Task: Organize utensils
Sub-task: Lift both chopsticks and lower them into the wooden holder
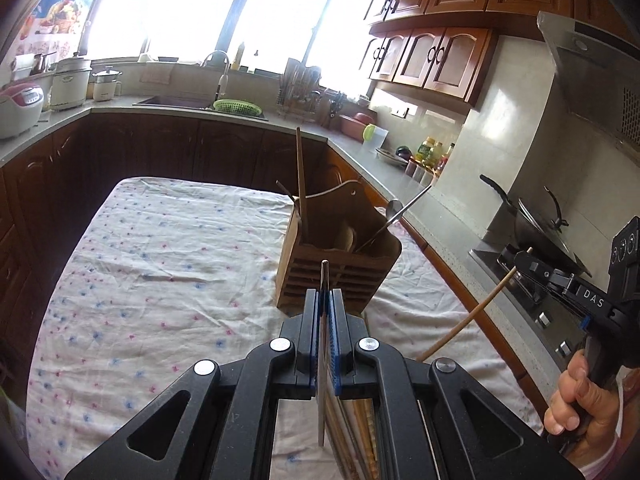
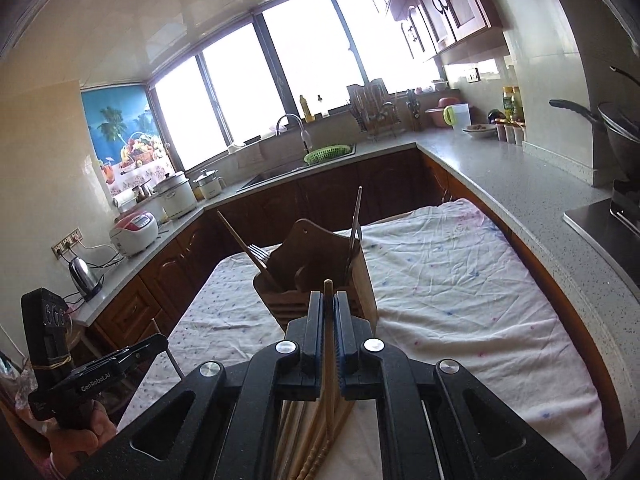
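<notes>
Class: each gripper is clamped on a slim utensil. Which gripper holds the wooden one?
The right gripper: its jaws clamp a pale wooden chopstick. The left gripper instead holds a thin grey metal utensil, seen edge-on.

The lower ends of the utensils standing in the wooden holder (image 1: 336, 256) are hidden inside it. At the bottom of each frame, the loose chopsticks (image 2: 320, 452) are cut off behind the jaws.

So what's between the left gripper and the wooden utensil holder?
Only bare floral tablecloth, per the left wrist view; left gripper clamps a thin metal utensil before the wooden utensil holder.
</notes>
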A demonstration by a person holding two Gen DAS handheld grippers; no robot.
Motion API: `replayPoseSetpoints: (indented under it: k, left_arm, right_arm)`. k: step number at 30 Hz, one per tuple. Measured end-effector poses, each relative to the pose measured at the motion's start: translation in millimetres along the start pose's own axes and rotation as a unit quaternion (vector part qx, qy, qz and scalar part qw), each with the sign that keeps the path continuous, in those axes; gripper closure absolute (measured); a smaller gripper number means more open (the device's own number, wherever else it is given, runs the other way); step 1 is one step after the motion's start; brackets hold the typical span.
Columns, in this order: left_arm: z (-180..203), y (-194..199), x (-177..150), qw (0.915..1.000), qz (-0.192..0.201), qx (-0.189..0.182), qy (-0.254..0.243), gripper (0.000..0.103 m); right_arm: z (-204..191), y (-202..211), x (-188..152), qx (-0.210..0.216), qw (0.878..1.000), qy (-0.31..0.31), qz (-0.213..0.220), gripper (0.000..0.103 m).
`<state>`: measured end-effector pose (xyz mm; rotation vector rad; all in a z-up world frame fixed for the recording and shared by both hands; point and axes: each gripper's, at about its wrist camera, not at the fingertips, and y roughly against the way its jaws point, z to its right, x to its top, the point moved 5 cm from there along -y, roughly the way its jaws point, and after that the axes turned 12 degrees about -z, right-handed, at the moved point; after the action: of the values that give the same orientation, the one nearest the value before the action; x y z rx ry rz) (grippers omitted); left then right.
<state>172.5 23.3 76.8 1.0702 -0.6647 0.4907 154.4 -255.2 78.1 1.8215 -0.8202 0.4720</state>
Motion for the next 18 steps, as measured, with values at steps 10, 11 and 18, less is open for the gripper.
replayPoseSetpoints:
  k: [10,11,18]
  left_arm:
    - [7,-1,18,0.9997,0.019,-0.003,-0.014,0.100]
    - [6,-2,20,0.9997,0.021,-0.003,-0.014,0.100]
    - [10,1,39,0.9991,0.037,-0.012,-0.018,0.100]
  right_arm:
    - [-3,7,21,0.000,1.000,0.007,0.024,0.098]
    - [-3,7,22,0.000,1.000,0.008,0.025,0.098]
    - [-1,6,34,0.002,0.999,0.007,0.036,0.098]
